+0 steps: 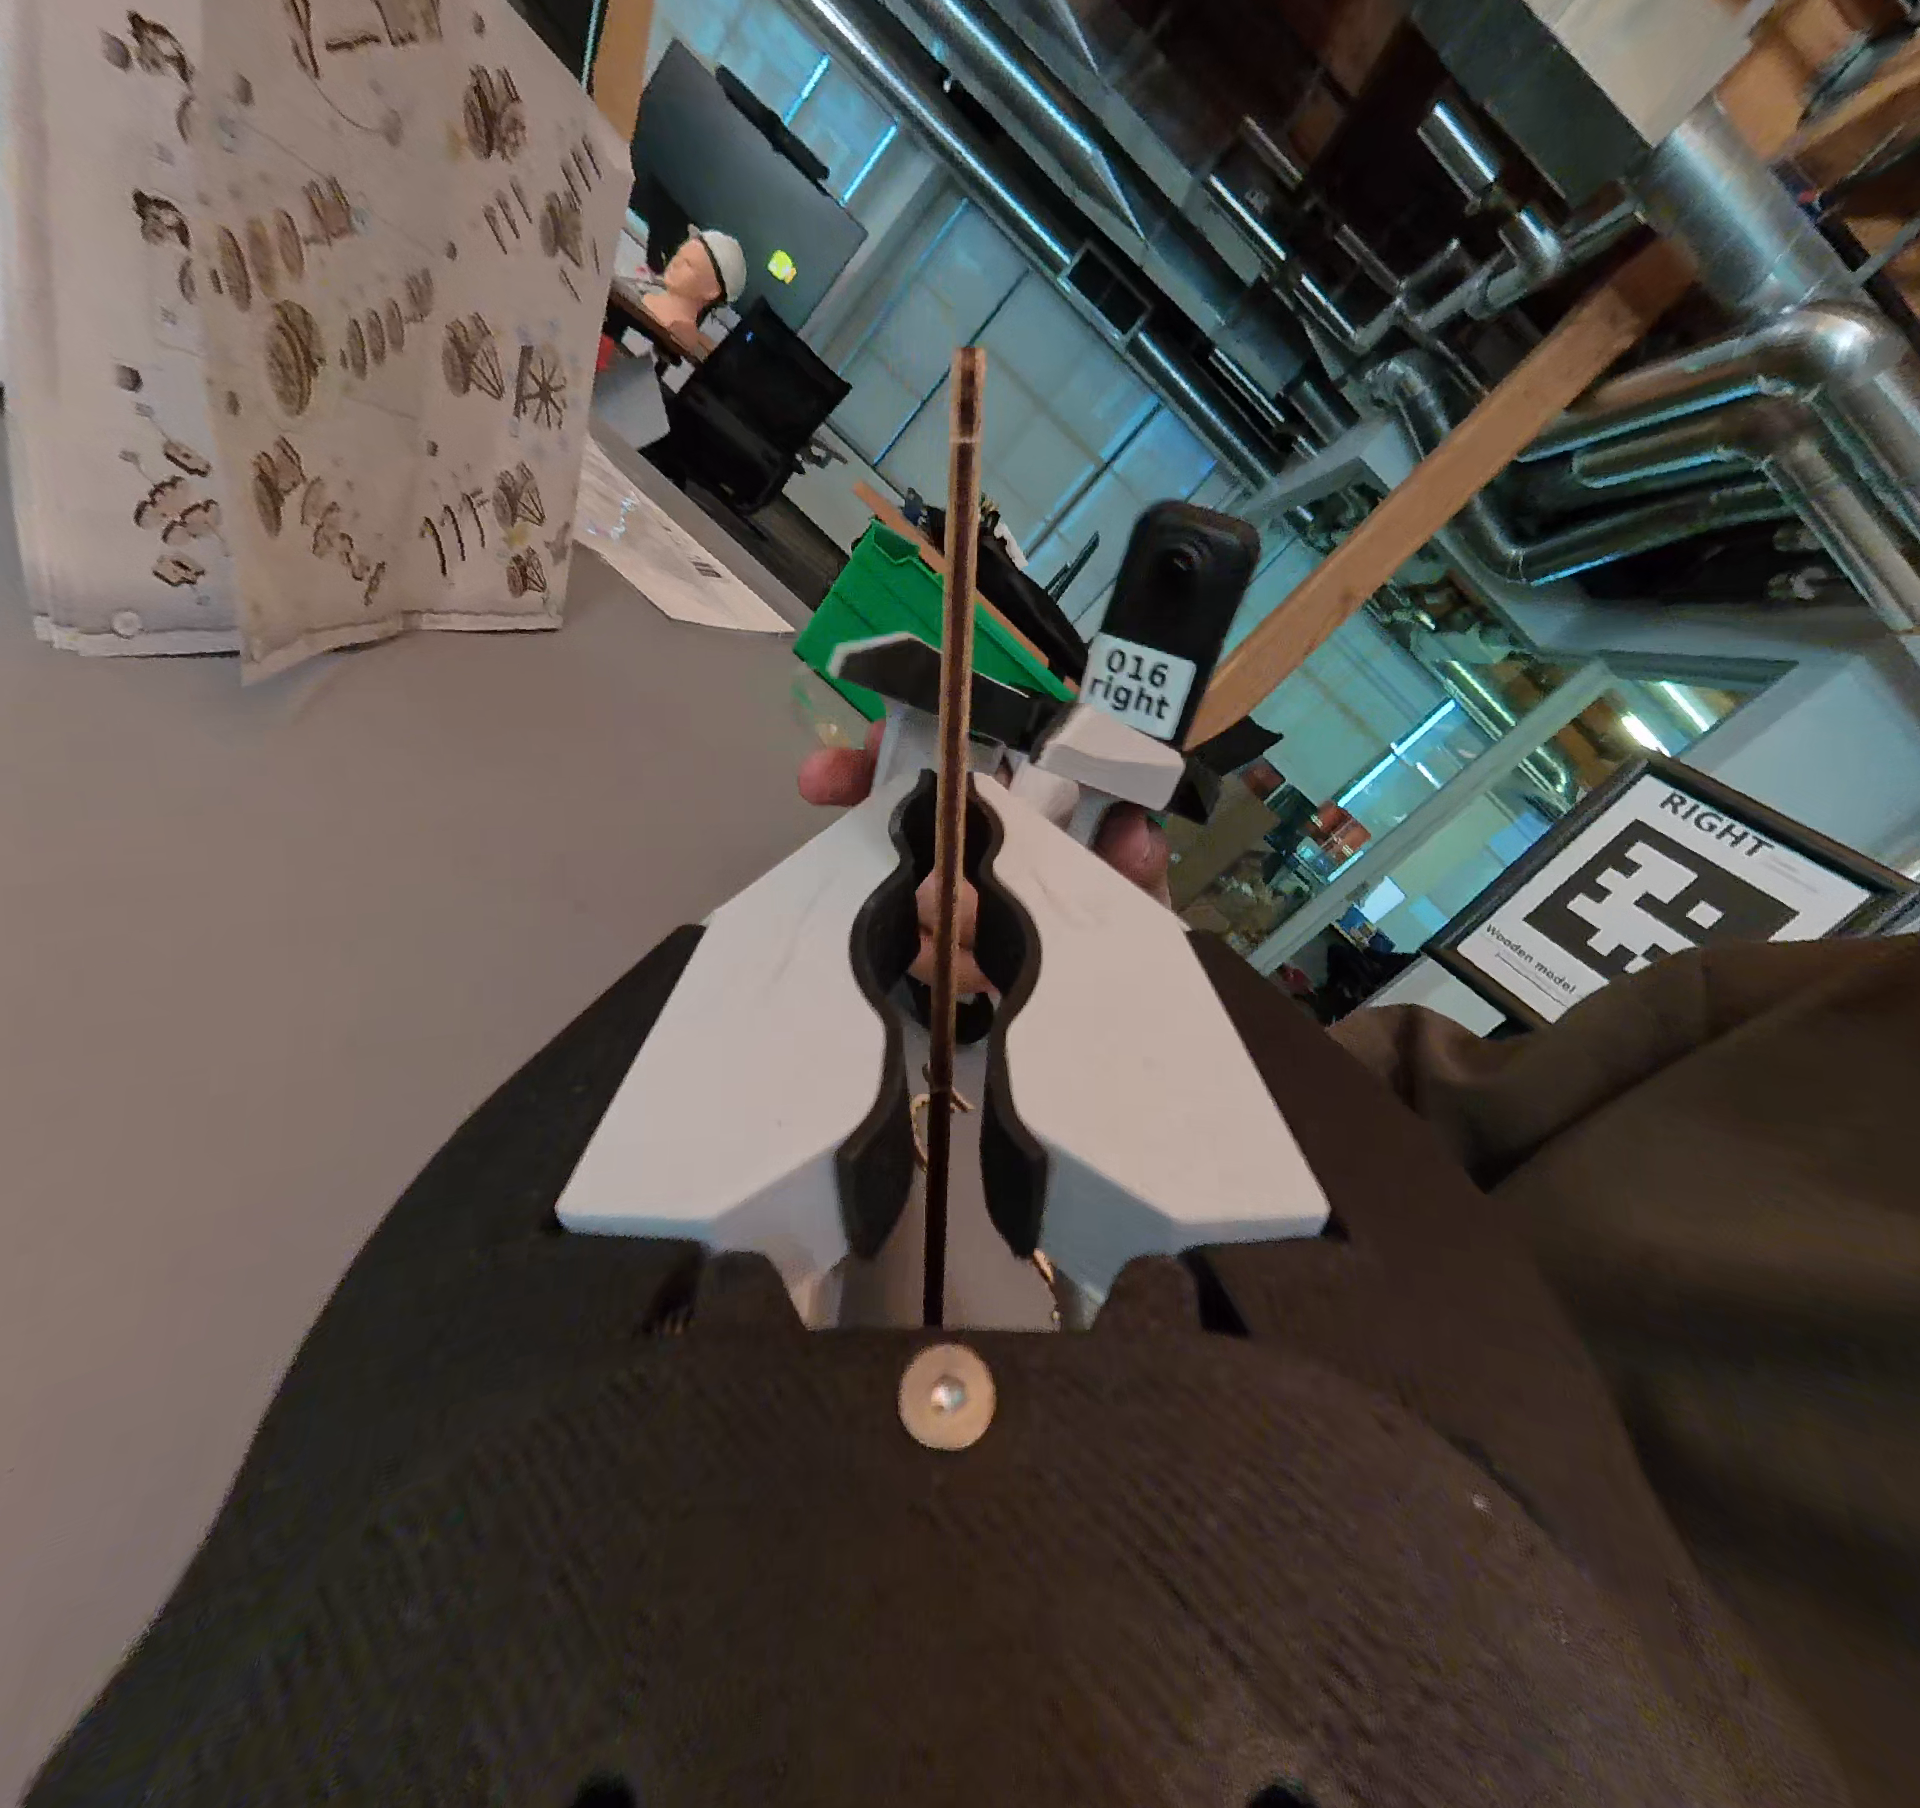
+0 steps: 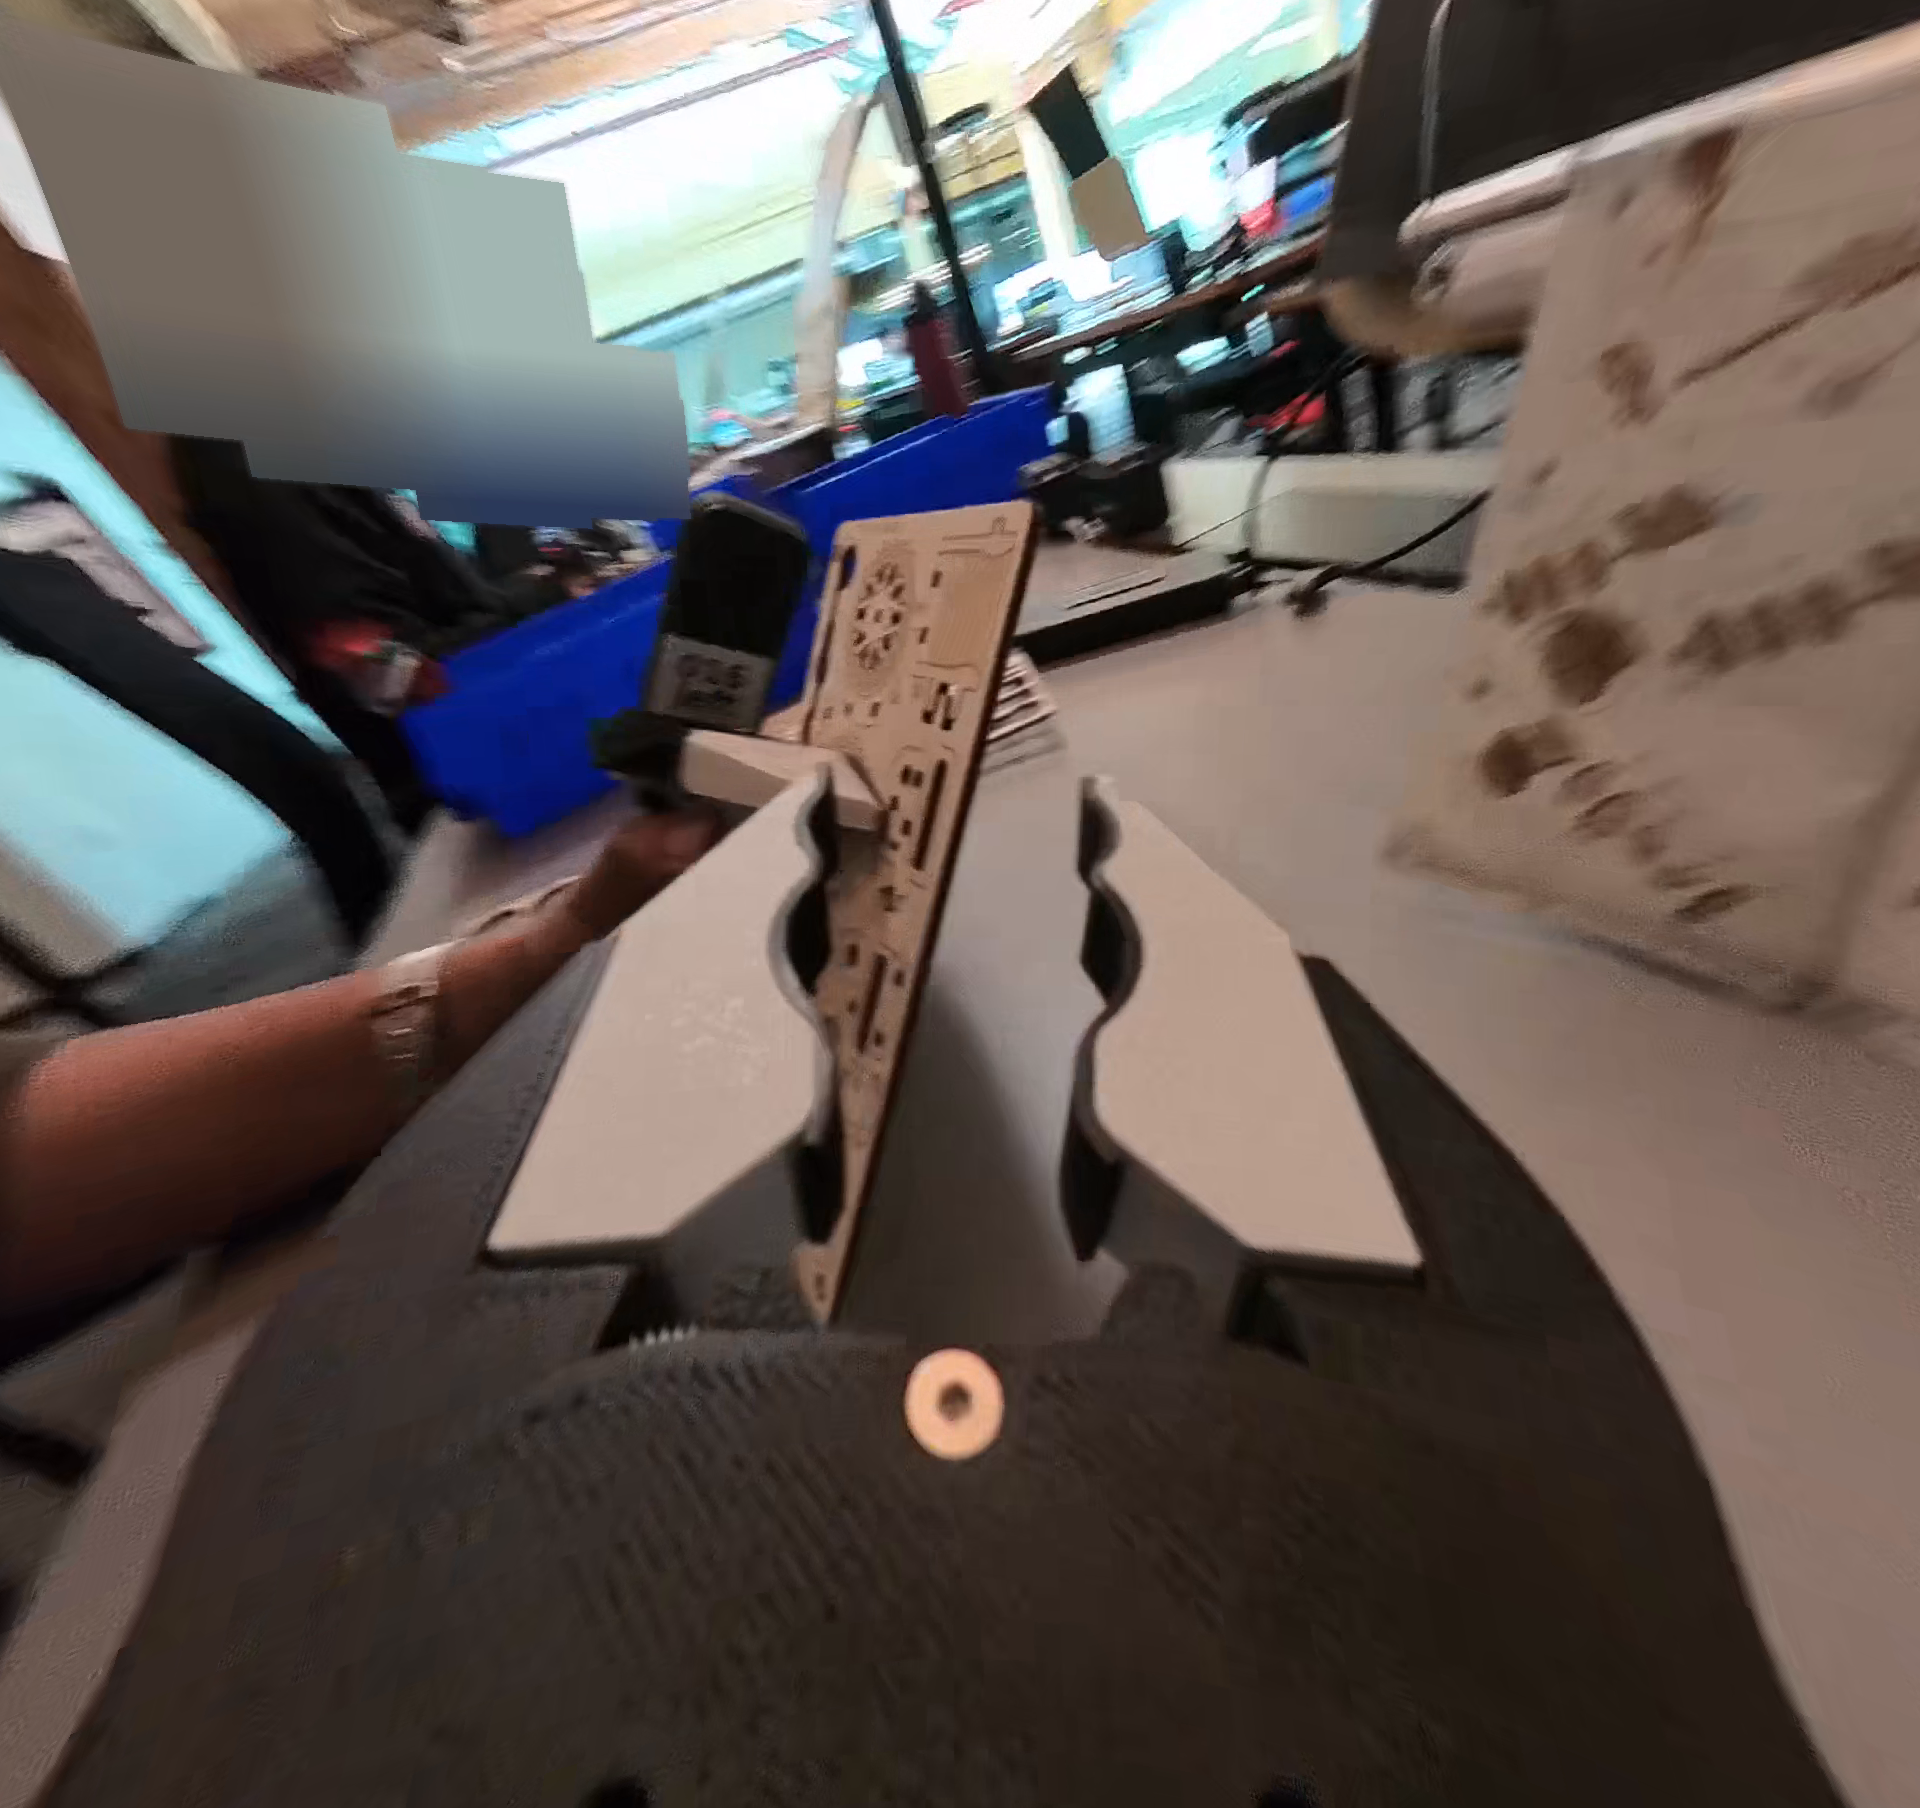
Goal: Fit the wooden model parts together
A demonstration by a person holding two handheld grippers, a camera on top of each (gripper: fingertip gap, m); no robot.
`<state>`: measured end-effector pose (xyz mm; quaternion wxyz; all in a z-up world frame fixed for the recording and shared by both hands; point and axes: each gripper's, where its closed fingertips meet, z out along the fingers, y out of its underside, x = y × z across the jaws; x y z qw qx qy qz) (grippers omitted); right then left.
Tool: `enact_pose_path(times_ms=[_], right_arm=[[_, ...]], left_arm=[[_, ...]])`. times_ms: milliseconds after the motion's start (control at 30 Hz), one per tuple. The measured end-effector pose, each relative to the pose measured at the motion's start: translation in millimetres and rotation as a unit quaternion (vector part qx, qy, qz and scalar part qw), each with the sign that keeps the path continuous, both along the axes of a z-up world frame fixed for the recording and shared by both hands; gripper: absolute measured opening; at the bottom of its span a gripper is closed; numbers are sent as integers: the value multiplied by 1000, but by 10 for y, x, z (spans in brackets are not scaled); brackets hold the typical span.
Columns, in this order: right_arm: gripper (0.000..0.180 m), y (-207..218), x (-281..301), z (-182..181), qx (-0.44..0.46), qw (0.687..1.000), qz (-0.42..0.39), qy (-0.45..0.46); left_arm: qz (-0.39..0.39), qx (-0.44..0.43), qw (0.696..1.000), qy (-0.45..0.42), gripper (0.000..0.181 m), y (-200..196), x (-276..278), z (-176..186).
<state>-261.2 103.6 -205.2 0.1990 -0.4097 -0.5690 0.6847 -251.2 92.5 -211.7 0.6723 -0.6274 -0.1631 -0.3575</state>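
The grey table (image 1: pixel 312 927) fills the left half of the left wrist view, and a large folded instruction sheet (image 1: pixel 312 283) printed with brown part drawings stands at the upper left of that frame; the same sheet shows blurred at the right edge of the right wrist view. A green bin (image 1: pixel 883 605) sits at mid frame behind the tools, and a framed marker card (image 1: pixel 1662 885) leans at the right edge.

The left gripper (image 1: pixel 951 802) sits in the lower centre of its own view, its jaws together and clamped on the wooden parts sheet (image 1: pixel 956 719), which is seen edge-on as a thin upright strip running up past the middle of the frame. In the right wrist view that sheet (image 2: pixel 914 823) shows its laser-cut face, tilted a little, rising from the lower centre to mid frame. The right gripper (image 2: pixel 956 823) has its jaws well apart; the sheet lies between them, close against the left finger (image 2: pixel 675 1031), and whether it touches is unclear.

Judging from this, the work is at an early step: no piece looks freed from the sheet for joining yet. The next move likely calls for the right jaws to close gently on one cut part while the left holds the sheet steady, as thin plywood may snap if twisted
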Motion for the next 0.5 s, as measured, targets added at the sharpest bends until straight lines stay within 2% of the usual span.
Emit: enact_pose_path(times_ms=[67,133,333,500], right_arm=[[21,-73,32,-24,-19,999,42,-18],[11,-57,16,-32,-15,999,32,-20],[4,-88,47,-46,-41,996,65,-41],[7,-76,25,-80,-41,996,57,-53]], left_arm=[[-5,-6,1000,4,0,14,23,-12],[-4,-8,1000,5,0,18,21,-17],[43,2,999,5,11,-8,-99,10],[45,6,999,10,5,-14,-94,23]])
